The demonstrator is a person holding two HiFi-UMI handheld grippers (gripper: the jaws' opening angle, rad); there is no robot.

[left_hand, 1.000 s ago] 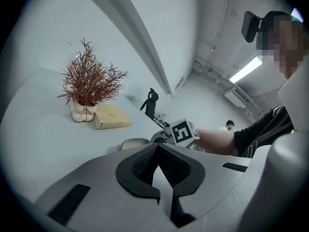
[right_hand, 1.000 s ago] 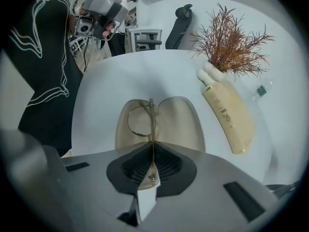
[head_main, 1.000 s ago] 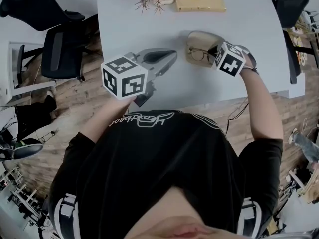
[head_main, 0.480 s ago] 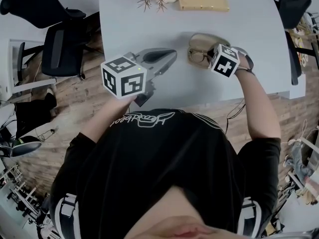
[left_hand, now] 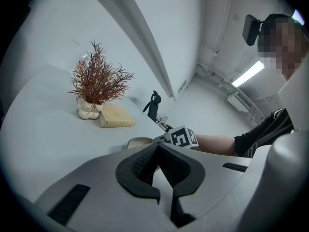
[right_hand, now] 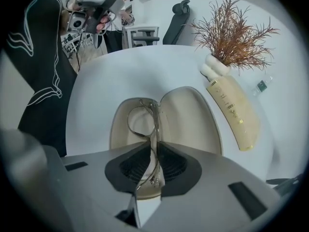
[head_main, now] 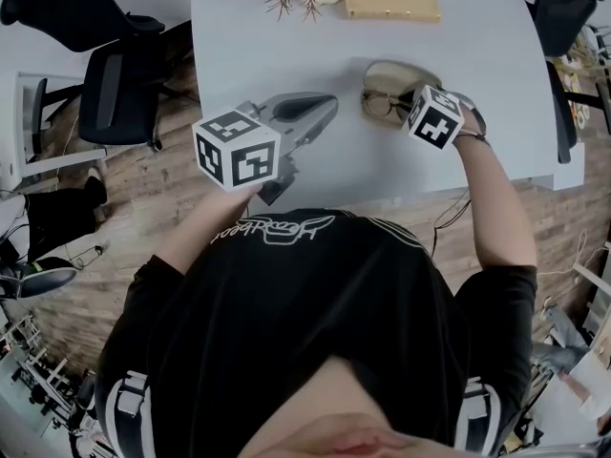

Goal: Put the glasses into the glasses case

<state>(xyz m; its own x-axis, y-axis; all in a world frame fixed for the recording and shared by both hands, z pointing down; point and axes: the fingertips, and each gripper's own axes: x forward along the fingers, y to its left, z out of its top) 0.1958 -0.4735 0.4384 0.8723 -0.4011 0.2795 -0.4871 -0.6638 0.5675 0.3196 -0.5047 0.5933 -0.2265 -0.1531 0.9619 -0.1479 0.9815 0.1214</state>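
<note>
Hand-held gripper (right_hand: 153,153) in your right hand, closed on the glasses (right_hand: 141,122) by their thin wire frame, over the open glasses case (right_hand: 190,117): probably light, springy and fragile, so pinch metal gently, never lenses.

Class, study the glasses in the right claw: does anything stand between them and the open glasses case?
Nothing visible does. The right claw, shut on the glasses, holds them over the open glasses case, with nothing else in it. The left claw is off to one side.
</note>
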